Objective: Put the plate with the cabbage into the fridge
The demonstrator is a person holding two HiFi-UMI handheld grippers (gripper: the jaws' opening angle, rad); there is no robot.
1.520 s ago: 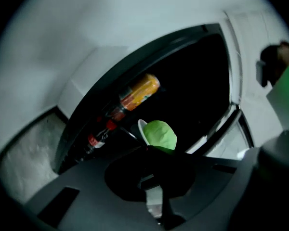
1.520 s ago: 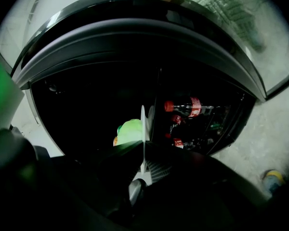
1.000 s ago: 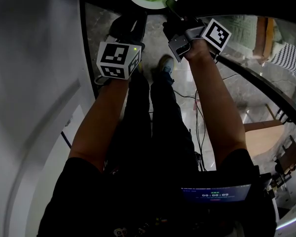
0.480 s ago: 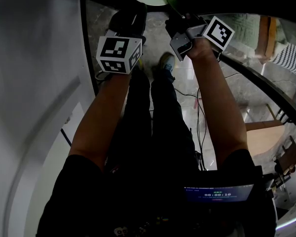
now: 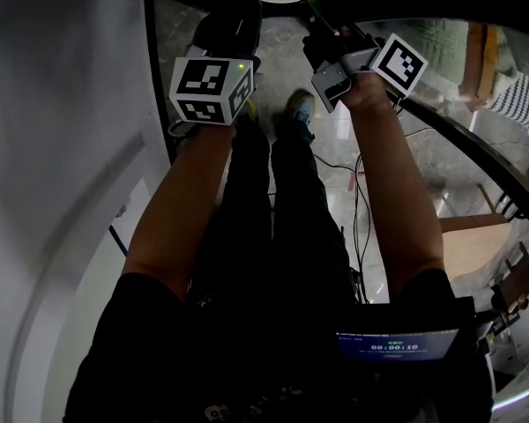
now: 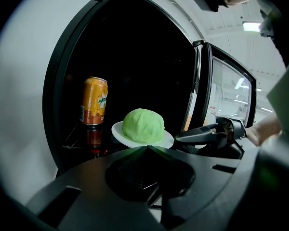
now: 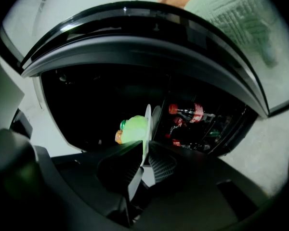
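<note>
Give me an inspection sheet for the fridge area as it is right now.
Surface: fridge open, inside dark, shelf unclear.
Job's things: plate with cabbage held level at the opening, not set down.
Clutter: orange can; bottles inside.
Grippers: right gripper shut on the plate rim; left gripper jaws together at the near rim.
Cables: one cable on the floor.
Surroundings: wooden furniture.
</note>
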